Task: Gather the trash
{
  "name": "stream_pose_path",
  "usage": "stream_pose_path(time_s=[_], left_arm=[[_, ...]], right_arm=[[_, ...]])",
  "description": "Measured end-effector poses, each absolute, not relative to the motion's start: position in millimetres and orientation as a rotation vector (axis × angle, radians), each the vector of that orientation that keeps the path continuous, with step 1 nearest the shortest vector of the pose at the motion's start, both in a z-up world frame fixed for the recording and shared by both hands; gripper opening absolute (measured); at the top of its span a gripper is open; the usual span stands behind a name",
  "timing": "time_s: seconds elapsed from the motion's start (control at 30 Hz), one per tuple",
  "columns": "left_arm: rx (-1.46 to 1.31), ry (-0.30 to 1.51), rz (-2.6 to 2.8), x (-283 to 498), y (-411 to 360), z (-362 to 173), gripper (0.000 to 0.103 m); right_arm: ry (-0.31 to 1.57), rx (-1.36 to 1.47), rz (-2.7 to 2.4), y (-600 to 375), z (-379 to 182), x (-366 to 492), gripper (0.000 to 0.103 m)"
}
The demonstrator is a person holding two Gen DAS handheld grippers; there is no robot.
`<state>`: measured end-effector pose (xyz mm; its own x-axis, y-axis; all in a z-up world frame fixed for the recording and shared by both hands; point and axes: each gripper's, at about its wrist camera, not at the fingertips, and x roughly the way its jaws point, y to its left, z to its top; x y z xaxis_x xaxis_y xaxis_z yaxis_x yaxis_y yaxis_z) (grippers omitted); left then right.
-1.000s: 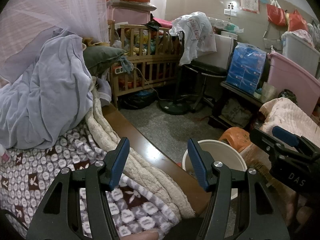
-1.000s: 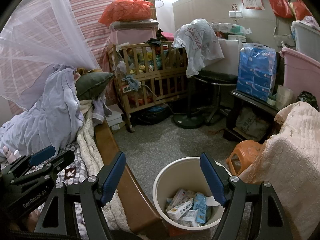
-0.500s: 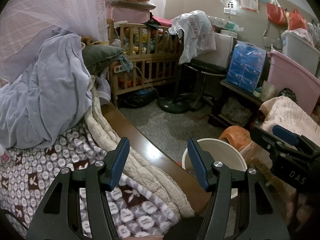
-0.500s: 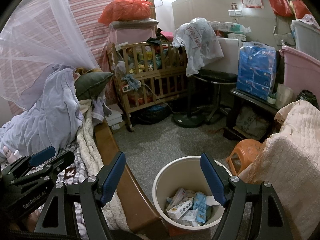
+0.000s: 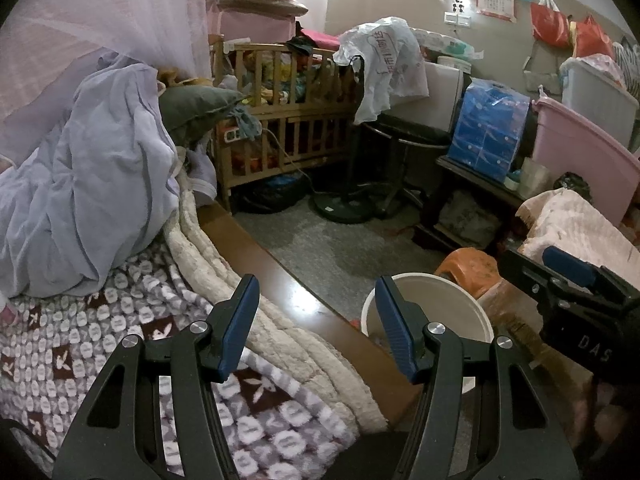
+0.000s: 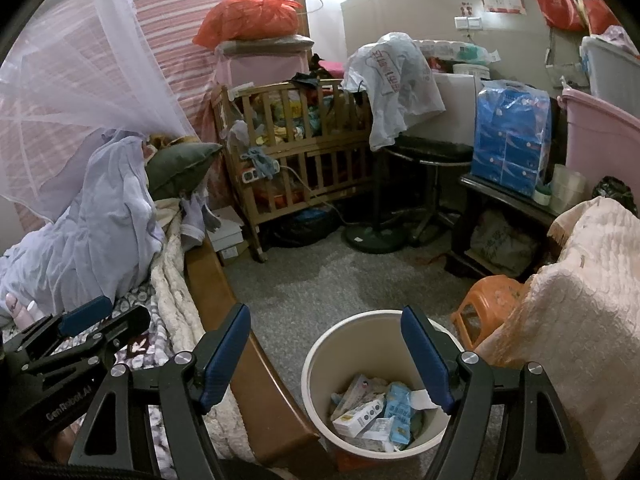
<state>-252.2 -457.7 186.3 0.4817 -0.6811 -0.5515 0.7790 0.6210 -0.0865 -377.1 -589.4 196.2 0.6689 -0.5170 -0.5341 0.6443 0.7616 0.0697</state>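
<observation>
1. Two grippers, left gripper (image 5: 316, 328) and right gripper (image 6: 326, 356), hold unchanged over the last second, jaws apart and empty; judged, no pickup is under way.
2. One white bin (image 6: 316, 364) stands on the floor beside the bed frame (image 6: 240, 360); the right gripper hovers above it.
3. Several cartons and wrappers (image 6: 372, 412), uncountable, lie inside the bin.
4. One orange stool (image 6: 486, 300) stands just beyond the bin.

"DAS" stands on the right gripper (image 5: 576, 276), and "GenRobot.AI" on the left gripper (image 6: 80, 320).
</observation>
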Motion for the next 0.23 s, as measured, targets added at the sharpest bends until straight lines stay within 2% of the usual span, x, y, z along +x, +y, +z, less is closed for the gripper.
stream_pose_path(time_s=[0.23], left_arm=[[0.163,0.627,-0.866,-231,-434,183,0.059]], right_arm=[[0.538,0.245,-0.638,-576,192,-364,0.076]])
